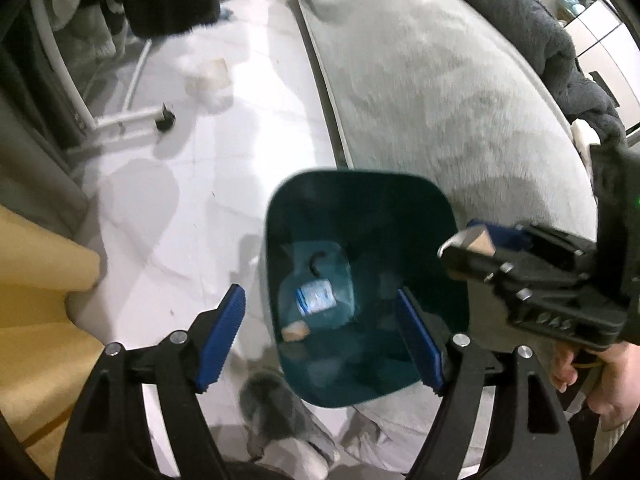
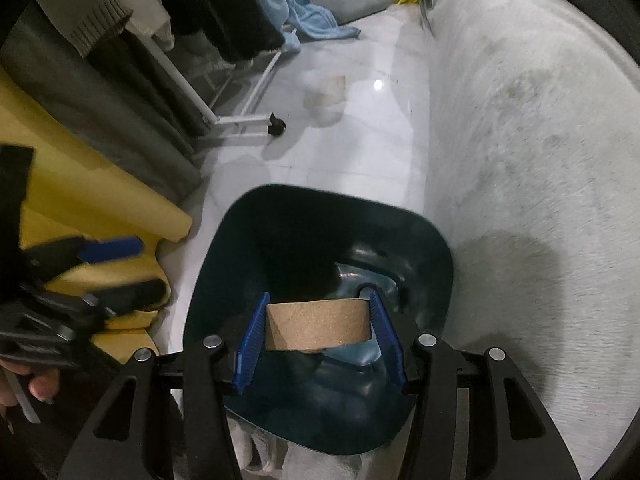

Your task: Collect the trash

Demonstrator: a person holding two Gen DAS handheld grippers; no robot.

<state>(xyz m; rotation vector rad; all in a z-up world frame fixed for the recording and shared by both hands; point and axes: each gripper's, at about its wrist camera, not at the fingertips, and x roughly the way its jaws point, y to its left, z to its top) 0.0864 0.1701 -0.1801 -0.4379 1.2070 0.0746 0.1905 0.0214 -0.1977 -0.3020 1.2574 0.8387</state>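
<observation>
A dark teal bin (image 1: 362, 184) stands on the floor against a grey sofa. Inside it lie a clear plastic bottle with a blue-white label (image 1: 316, 298) and a small tan scrap (image 1: 295, 332). My left gripper (image 1: 320, 295) hovers over the bin's near side, open, with nothing between its blue pads. My right gripper (image 2: 319, 301) is shut on a brown cardboard tube (image 2: 318, 326), held crosswise above the bin (image 2: 424, 240). In the left wrist view the right gripper (image 1: 470, 246) reaches in from the right over the rim, the tube (image 1: 478, 242) showing at its tip. The left gripper (image 2: 108, 266) shows blurred at the left.
A grey sofa (image 1: 440, 100) fills the right side. On the white tiled floor (image 1: 224, 184) lies pale crumpled litter (image 1: 210, 80). A white clothes rack with a black caster (image 1: 165, 120) stands at the left, beside yellow fabric (image 1: 36, 280). A furry slipper (image 1: 276, 400) is near the bin.
</observation>
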